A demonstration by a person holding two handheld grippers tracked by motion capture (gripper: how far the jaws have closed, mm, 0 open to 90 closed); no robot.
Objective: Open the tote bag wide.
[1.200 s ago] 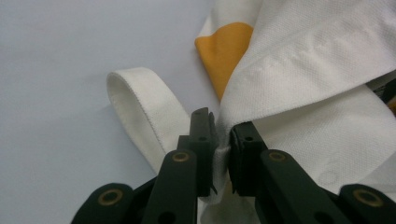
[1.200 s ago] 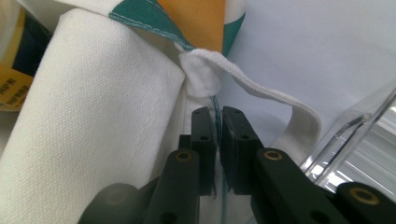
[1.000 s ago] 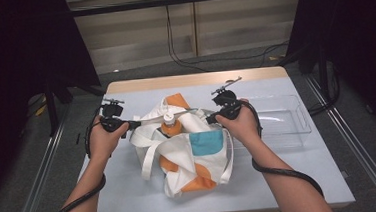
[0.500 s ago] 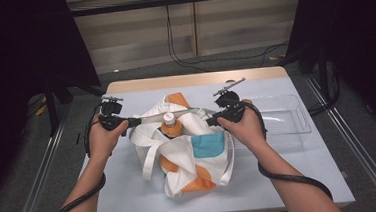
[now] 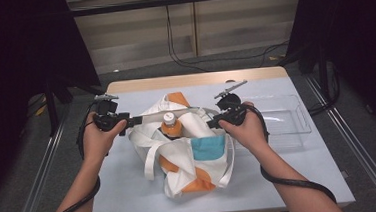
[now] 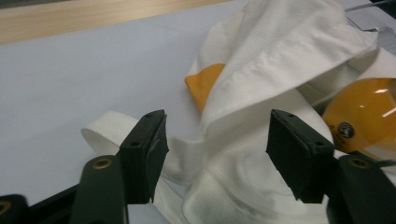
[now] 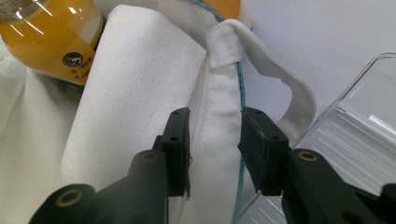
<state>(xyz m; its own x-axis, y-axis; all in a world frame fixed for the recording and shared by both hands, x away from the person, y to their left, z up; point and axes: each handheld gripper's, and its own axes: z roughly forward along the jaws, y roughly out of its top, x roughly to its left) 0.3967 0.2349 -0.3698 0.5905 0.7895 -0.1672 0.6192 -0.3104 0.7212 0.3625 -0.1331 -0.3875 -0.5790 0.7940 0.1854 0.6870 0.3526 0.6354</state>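
Observation:
A white tote bag [image 5: 179,154] with orange and teal patches lies mid-table, mouth pulled wide. Upright inside stands a bottle [image 5: 170,125] of orange drink with a white cap. At the bag's left rim is my left gripper [image 5: 131,122]. Its jaws have just been opening, and in the left gripper view the left gripper [image 6: 217,158] stands open, with bag cloth [image 6: 280,46] loose between its pads and the bottle [image 6: 364,112] beyond. My right gripper [image 5: 211,123] is at the right rim. The right gripper [image 7: 215,140] pinches the folded hem [image 7: 219,102], its jaws having eased slightly wider.
A clear plastic tray [image 5: 287,114] sits right of the bag, close behind my right hand; its ribbed corner [image 7: 345,140] lies beside the right jaw. The bag's handle loop [image 7: 289,88] hangs over the white table [image 5: 131,190]. Dark curtains flank the table.
The left gripper's jaws have sprung apart off the bag's left rim and that hand has lifted a little. The right hand holds its place on the right rim.

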